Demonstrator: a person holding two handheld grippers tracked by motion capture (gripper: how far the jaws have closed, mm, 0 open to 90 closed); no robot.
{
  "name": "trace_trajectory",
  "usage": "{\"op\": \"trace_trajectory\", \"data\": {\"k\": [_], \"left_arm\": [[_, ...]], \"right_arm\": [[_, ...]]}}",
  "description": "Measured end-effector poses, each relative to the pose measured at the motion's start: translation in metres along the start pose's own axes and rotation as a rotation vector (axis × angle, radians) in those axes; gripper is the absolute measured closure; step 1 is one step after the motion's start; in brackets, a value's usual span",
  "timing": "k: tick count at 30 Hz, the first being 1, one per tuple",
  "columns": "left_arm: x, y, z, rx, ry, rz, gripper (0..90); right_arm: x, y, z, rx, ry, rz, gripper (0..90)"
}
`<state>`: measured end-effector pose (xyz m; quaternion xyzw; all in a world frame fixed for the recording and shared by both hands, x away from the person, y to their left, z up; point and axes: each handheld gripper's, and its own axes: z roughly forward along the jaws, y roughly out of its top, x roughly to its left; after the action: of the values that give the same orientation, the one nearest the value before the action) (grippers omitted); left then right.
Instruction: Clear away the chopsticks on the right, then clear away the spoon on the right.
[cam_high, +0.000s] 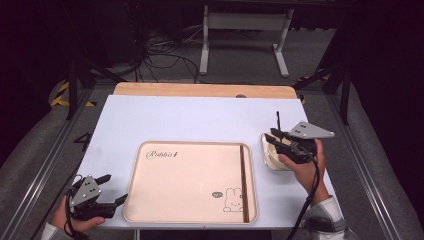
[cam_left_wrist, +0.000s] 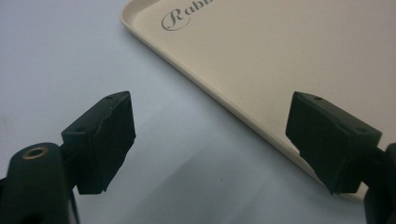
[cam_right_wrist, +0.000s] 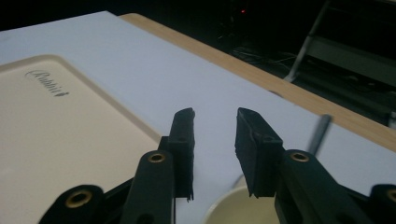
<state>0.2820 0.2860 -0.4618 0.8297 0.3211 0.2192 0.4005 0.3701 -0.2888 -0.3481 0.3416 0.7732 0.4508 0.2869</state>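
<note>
Hovering above a small cream cup (cam_high: 274, 155) near the right edge of the table (cam_high: 200, 120), the right gripper (cam_high: 278, 138) has its jaws a narrow gap apart with nothing between them. In the right gripper view that gripper (cam_right_wrist: 215, 140) looks along its two black jaws toward the far edge of the table, and the pale rim of the cup (cam_right_wrist: 233, 207) shows just below the jaw tips. A thin dark stick (cam_high: 278, 120) rises behind the cup in the high view; in the right gripper view it appears as a blurred grey rod (cam_right_wrist: 320, 133) to the right of the jaws, and what it is cannot be told.

Just to the left of the cup, a large cream tray (cam_high: 190, 180) lies near the front edge of the table, with script lettering at its far left corner and a small rabbit drawing near its front right corner. One dark chopstick (cam_high: 244, 182) lies in the tray along its right rim, running from the far side to the near side.

At the front left corner of the table, the left gripper (cam_high: 112, 189) rests low beside the tray's left rim, its jaws spread wide and empty. In the left gripper view its fingers (cam_left_wrist: 105, 140) frame the white tabletop (cam_left_wrist: 56, 60) and the tray's rim (cam_left_wrist: 219, 100), touching neither.
</note>
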Motion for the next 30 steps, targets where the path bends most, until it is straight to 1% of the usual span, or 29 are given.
{"op": "trace_trajectory", "data": {"k": [2, 4, 5, 7, 8, 9, 13, 15, 16, 19, 22, 24, 25, 26, 28, 30], "left_arm": [[0.000, 0.001, 0.000, -0.001, 0.000, 0.001, 16.4], [0.000, 0.000, 0.000, 0.003, -0.001, 0.002, 16.4], [0.000, 0.000, 0.000, 0.003, -0.001, 0.002, 16.4], [-0.001, 0.000, 0.000, 0.007, 0.000, 0.003, 16.4], [-0.001, 0.000, -0.001, 0.004, 0.005, 0.004, 16.4], [-0.001, 0.000, -0.001, 0.005, 0.002, 0.000, 16.4], [-0.002, 0.000, 0.001, 0.011, 0.005, 0.003, 16.4], [-0.002, 0.001, 0.003, 0.018, 0.008, -0.003, 16.5], [-0.002, 0.001, 0.004, 0.020, 0.007, 0.000, 16.5], [-0.004, 0.000, 0.003, 0.029, 0.011, 0.006, 16.6], [-0.006, -0.002, 0.000, 0.030, 0.022, 0.001, 16.7], [-0.007, -0.003, -0.002, 0.028, 0.027, -0.002, 16.8], [-0.007, -0.003, -0.003, 0.029, 0.028, -0.007, 16.8], [-0.007, -0.004, -0.003, 0.031, 0.035, -0.004, 16.9], [-0.007, -0.005, -0.004, 0.034, 0.039, -0.012, 17.0], [-0.007, -0.006, -0.006, 0.039, 0.048, -0.006, 17.0]], "right_arm": [[-0.013, -0.001, -0.010, -0.016, -0.038, 0.029, 65.3], [-0.030, -0.005, -0.021, -0.024, -0.076, 0.064, 62.3], [-0.030, -0.005, -0.021, -0.024, -0.076, 0.064, 62.3], [-0.045, -0.011, -0.029, -0.012, -0.109, 0.106, 61.2], [-0.056, -0.018, -0.033, -0.002, -0.138, 0.132, 60.4], [-0.056, -0.018, -0.033, -0.002, -0.138, 0.132, 60.4], [-0.074, -0.031, -0.031, 0.043, -0.154, 0.180, 59.6], [-0.080, -0.036, -0.025, 0.065, -0.126, 0.213, 58.9], [-0.082, -0.037, -0.022, 0.079, -0.113, 0.222, 58.4], [-0.084, -0.038, -0.009, 0.110, -0.070, 0.224, 56.6], [-0.085, -0.037, 0.006, 0.121, -0.037, 0.226, 55.7], [-0.084, -0.037, 0.018, 0.152, -0.008, 0.219, 54.8], [-0.082, -0.036, 0.024, 0.171, -0.009, 0.207, 54.6], [-0.080, -0.035, 0.030, 0.186, -0.012, 0.197, 54.1], [-0.079, -0.035, 0.040, 0.209, -0.016, 0.205, 53.7], [-0.078, -0.034, 0.047, 0.240, -0.017, 0.201, 54.4]]}}
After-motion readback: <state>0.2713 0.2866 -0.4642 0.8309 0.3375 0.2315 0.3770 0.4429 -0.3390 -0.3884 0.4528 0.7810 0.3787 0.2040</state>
